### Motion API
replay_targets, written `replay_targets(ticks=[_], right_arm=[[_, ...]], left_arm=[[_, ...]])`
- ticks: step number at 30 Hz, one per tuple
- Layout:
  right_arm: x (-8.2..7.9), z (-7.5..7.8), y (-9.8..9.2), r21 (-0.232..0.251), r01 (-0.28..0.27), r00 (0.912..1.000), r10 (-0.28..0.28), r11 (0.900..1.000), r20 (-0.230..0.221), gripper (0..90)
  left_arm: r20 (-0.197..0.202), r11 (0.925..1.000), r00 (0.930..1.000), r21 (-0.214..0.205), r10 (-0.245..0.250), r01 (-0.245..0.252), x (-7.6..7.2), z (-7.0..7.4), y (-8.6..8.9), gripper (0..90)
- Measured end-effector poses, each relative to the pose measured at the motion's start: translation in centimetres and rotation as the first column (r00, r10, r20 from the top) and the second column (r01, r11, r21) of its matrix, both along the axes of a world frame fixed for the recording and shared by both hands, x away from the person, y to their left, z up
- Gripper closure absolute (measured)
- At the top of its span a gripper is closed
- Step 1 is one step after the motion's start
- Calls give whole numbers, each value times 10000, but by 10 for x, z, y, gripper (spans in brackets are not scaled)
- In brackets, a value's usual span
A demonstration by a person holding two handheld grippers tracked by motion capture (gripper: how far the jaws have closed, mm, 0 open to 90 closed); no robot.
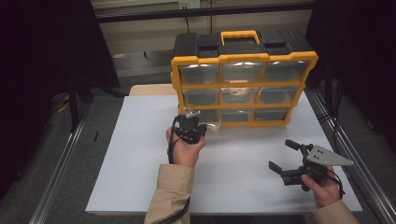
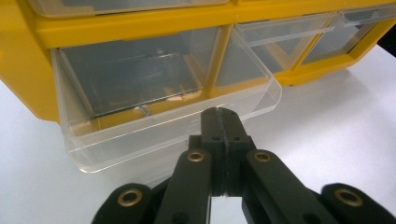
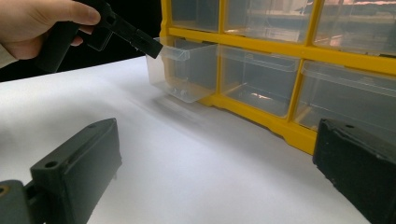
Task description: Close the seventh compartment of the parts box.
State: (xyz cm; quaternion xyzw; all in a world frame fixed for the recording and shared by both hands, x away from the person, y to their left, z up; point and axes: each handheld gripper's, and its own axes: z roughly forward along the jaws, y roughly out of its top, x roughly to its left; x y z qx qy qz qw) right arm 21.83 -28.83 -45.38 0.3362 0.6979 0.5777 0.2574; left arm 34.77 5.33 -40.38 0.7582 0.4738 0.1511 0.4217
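Left gripper [image 2: 221, 114] clamped on front lip of clear drawer [image 2: 154, 126], bottom-left slot of yellow organizer [image 1: 243, 88], drawer partly out. Slide axis runs toward the person. Right gripper [image 1: 286, 158] open, idle on tabletop [image 1: 140, 154], well apart.

Both forearms wear tan sleeves [image 1: 170, 193]. The left gripper [image 2: 222, 116] and right gripper [image 1: 282, 156] are matte black plastic with brass-ringed pivot holes and small screws, a grey three-cornered plate [image 1: 329, 156] sits on the right one, and black cable [image 1: 172, 140] trails off.
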Motion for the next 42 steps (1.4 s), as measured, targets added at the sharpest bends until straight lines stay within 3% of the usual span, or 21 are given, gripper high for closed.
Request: replay_targets(ticks=[5, 9, 13, 15, 17, 21, 22, 23, 42], right_arm=[[0, 0, 0, 77, 16, 10000, -17, 10000, 37, 7], [0, 0, -1, 71, 48, 10000, -48, 10000, 67, 7], [0, 0, -1, 84, 65, 10000, -65, 9999, 56, 7], [0, 0, 0, 85, 51, 10000, -51, 10000, 47, 7], [0, 0, -1, 38, 8, 10000, -8, 10000, 55, 7], [-1, 0, 0, 75, 55, 10000, -55, 10000, 35, 7], [-1, 0, 0, 60, 38, 10000, -38, 10000, 46, 7], [-1, 1, -1, 60, 25, 10000, -25, 10000, 35, 7], [-1, 0, 0, 89, 36, 10000, -36, 10000, 35, 7]], left_arm=[[-23, 9997, 9999, 186, -157, 158, 2, 2, 1, 900], [79, 10000, 9999, -39, 80, -80, 3, 1, -1, 900], [38, 9997, 9999, 201, -101, 100, 4, 1, 0, 900], [97, 10000, 9999, 2, 86, -86, 4, 1, -2, 900], [84, 9997, 9999, 233, -87, 85, 5, 1, -1, 900], [141, 9999, 9999, 102, 62, -63, 6, 0, -3, 900], [126, 9995, 9999, 297, -50, 46, 7, 1, -2, 900], [124, 9999, 9999, 163, 20, -22, 7, 1, -3, 900], [14, 9996, 9999, 266, 127, -127, 6, -3, 0, 900]])
